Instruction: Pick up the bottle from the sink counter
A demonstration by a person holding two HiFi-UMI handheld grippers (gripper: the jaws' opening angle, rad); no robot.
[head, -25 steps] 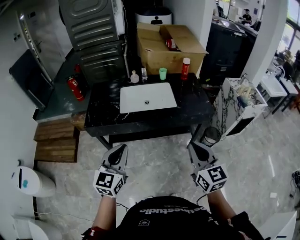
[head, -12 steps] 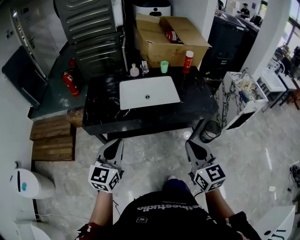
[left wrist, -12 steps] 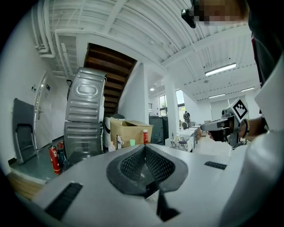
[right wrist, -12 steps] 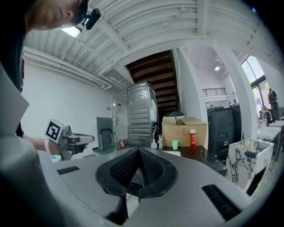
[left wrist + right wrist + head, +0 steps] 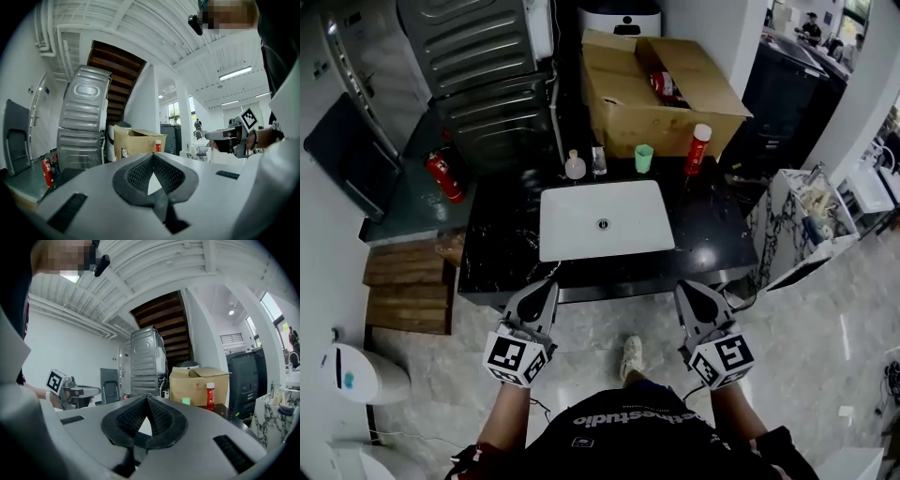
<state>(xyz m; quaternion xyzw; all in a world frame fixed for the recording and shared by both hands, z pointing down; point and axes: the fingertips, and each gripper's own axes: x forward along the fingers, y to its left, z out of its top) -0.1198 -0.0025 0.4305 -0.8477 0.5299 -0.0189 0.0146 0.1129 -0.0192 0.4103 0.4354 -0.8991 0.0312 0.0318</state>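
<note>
A red bottle (image 5: 697,148) with a white cap stands at the back right of the black sink counter (image 5: 502,239). It also shows as the red bottle (image 5: 210,396) in the right gripper view and, small, as the red bottle (image 5: 158,146) in the left gripper view. A small round pinkish bottle (image 5: 575,166) and a small clear bottle (image 5: 598,159) stand behind the white basin (image 5: 605,220). My left gripper (image 5: 542,298) and right gripper (image 5: 694,298) hang in front of the counter's near edge. Both are shut and hold nothing, tips meeting on the left gripper (image 5: 153,154) and right gripper (image 5: 147,398).
A green cup (image 5: 644,157) stands between the bottles. An open cardboard box (image 5: 661,89) sits behind the counter and a grey metal machine (image 5: 483,66) to its left. A red fire extinguisher (image 5: 442,175) and wooden steps (image 5: 408,286) lie left. A marble stand (image 5: 802,220) stands right.
The person has stepped toward the counter: it now lies closer and lower in the head view, its near edge just beyond both gripper tips. Both grippers stay shut.
</note>
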